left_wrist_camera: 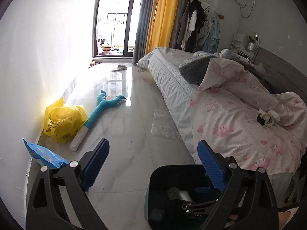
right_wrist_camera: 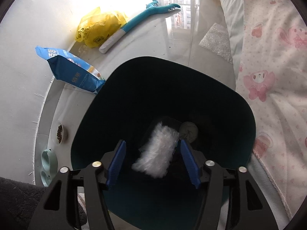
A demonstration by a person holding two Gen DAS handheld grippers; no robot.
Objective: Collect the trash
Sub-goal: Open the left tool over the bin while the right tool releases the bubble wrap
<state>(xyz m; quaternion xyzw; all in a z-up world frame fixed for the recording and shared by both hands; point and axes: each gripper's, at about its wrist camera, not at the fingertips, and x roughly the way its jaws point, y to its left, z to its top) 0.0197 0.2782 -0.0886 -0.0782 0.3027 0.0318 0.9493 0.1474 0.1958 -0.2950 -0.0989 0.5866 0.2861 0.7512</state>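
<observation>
A dark teal trash bin [right_wrist_camera: 239, 118] stands on the floor beside the bed; it also shows in the left wrist view [left_wrist_camera: 153, 182]. Inside lie a piece of clear bubble wrap [right_wrist_camera: 157, 151] and a grey-green wad [right_wrist_camera: 189, 131]. My right gripper [right_wrist_camera: 153, 163] is open above the bin's mouth, with the bubble wrap lying below between its fingers, apart from them. My left gripper [left_wrist_camera: 153, 164] is open and empty, above the floor at the bin's left. A sheet of bubble wrap [left_wrist_camera: 165, 124] lies on the floor by the bed; it also shows in the right wrist view [right_wrist_camera: 216, 40].
A yellow plastic bag [left_wrist_camera: 63, 122], a blue plush toy [left_wrist_camera: 99, 111] and a blue pet-food bag [left_wrist_camera: 44, 155] lie along the left wall. Pet bowls [right_wrist_camera: 49, 164] stand by the wall. The bed with a pink quilt [left_wrist_camera: 239, 124] is on the right. A slipper [left_wrist_camera: 119, 68] lies far off.
</observation>
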